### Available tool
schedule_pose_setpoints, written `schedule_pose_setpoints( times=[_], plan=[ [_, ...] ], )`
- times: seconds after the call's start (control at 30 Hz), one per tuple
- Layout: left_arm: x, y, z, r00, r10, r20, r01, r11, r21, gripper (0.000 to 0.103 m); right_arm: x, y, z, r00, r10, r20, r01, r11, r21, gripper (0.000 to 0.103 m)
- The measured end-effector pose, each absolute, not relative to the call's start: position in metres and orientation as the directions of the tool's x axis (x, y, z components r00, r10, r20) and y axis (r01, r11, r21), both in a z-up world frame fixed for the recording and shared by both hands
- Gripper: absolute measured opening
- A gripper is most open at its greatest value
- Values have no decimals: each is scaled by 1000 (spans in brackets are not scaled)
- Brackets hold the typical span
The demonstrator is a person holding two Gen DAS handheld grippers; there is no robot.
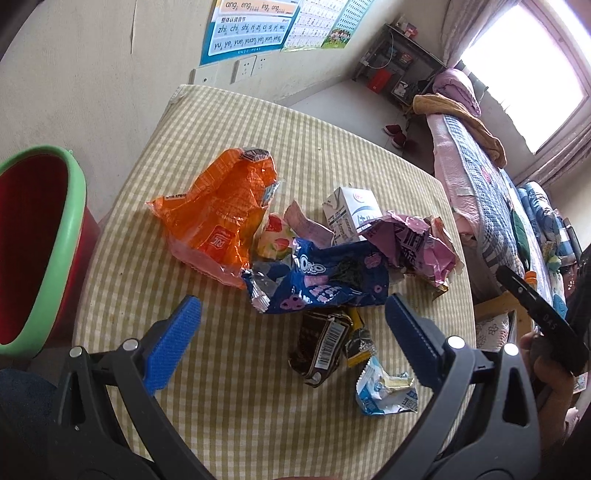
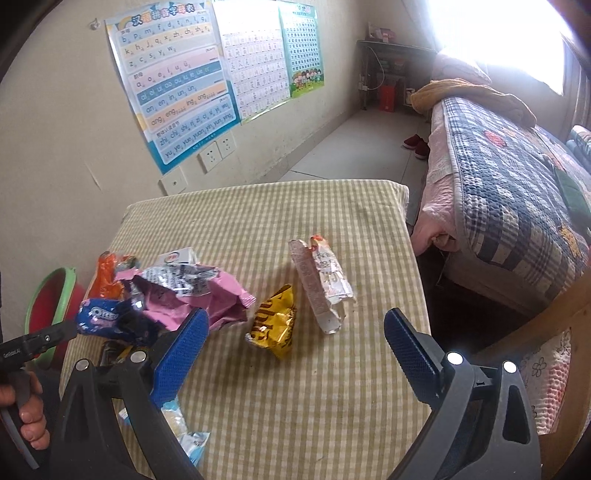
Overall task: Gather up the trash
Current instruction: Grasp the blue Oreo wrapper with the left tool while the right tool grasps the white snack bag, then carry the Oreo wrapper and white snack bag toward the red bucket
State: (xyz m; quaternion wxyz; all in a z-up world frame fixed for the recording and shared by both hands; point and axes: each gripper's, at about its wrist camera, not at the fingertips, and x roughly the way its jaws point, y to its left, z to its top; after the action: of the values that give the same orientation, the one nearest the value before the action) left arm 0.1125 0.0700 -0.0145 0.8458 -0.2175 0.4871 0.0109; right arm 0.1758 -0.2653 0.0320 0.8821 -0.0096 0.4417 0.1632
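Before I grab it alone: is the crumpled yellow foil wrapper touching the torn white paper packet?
Apart. The right wrist view shows checked tablecloth between the yellow foil wrapper and the white paper packet.

Left wrist view: looks down and forward along the left gripper (image 1: 293, 332), close over the checked table (image 1: 229, 406); red bin (image 1: 33, 243) at the left edge of the frame.
Right wrist view: looks forward along the right gripper (image 2: 293, 341), a little further back (more bare cloth shows), table (image 2: 332, 406) in the lower half.
Facing: both toward the wall posters (image 1: 251, 26) (image 2: 173, 85) at the top and the bed (image 1: 476, 177) (image 2: 509, 199) at right.
Shared: the blue wrapper (image 1: 325, 280) (image 2: 107, 319), pink wrapper (image 1: 417, 243) (image 2: 199, 295), orange wrapper (image 1: 218, 214) (image 2: 107, 277) and bin (image 2: 51, 302).
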Motion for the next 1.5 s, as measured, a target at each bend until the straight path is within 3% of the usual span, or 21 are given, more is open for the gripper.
schedule_pose_setpoints(
  times=[0.13,0.47,0.57,0.67,0.73,0.8,0.83,1.03,1.5],
  plan=[
    [123,71,-26,506,-198,-839,-236,904,-356,97,202,-275,16,549,252,-797,-262,957,123,92],
    [135,72,-47,480,-215,-851,-256,893,-370,89,242,-273,-30,470,241,-850,-254,958,131,77],
    [140,70,-50,474,-225,-851,-249,893,-375,80,246,-271,-40,450,239,-860,-251,958,135,70],
    [144,68,-52,465,-235,-854,-246,892,-379,63,248,-272,-46,431,240,-870,-254,957,138,52],
    [145,66,-52,461,-229,-857,-245,896,-371,47,248,-273,-48,419,259,-870,-262,952,157,42],
    [145,64,-51,462,-229,-857,-237,899,-368,36,246,-273,-46,424,260,-868,-264,952,157,39],
    [144,63,-49,465,-229,-855,-232,901,-367,31,245,-273,-45,427,257,-867,-264,952,152,32],
    [137,59,-36,489,-226,-843,-200,911,-361,12,237,-274,-34,460,247,-853,-268,954,132,29],
    [115,58,13,587,-166,-793,-171,931,-322,8,198,-278,17,541,258,-800,-281,952,117,28]
  ],
)
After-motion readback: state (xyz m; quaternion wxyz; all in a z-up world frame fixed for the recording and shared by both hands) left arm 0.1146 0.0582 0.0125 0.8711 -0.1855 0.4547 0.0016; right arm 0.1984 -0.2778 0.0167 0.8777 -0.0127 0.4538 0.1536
